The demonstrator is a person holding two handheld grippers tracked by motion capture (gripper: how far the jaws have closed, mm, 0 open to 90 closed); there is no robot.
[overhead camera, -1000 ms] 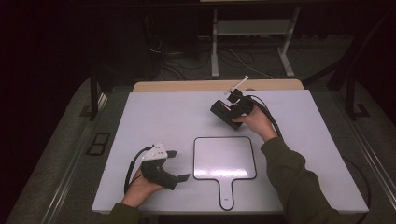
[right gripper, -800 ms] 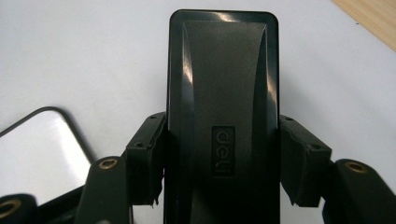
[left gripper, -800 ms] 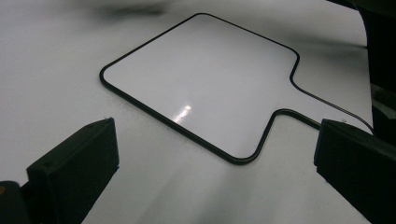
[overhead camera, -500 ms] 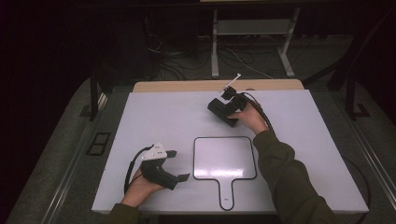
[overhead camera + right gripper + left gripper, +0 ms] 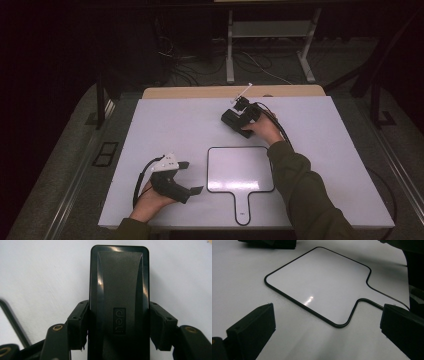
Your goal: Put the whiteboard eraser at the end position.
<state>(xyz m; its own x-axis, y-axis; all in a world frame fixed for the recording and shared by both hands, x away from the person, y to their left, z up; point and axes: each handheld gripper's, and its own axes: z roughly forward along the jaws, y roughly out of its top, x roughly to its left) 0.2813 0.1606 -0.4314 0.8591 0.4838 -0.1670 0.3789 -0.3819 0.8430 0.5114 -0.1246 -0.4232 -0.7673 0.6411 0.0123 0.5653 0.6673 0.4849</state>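
Note:
A small whiteboard (image 5: 240,169) with a black rim and a short handle lies flat on the white table (image 5: 165,125), near its front edge. My left gripper (image 5: 191,177) rests just left of the board, open, with nothing between its fingers. In the left gripper view the whiteboard (image 5: 317,282) lies ahead of the wide-apart jaws of the left gripper (image 5: 327,327). Beyond the board, my right gripper (image 5: 239,123) is shut on a black eraser (image 5: 231,119), low over the table. The right gripper view shows the pads of the right gripper (image 5: 119,322) pressing both long sides of the eraser (image 5: 119,290).
A wooden strip (image 5: 200,92) runs along the table's far edge. Behind it, a metal stand (image 5: 270,30) and loose cables (image 5: 250,62) sit on the dark floor. My right sleeve (image 5: 305,190) crosses the table's front right, beside the board's handle.
My right gripper has carried the eraser a little to the left and lower toward the table. The left gripper and the whiteboard have stayed put.

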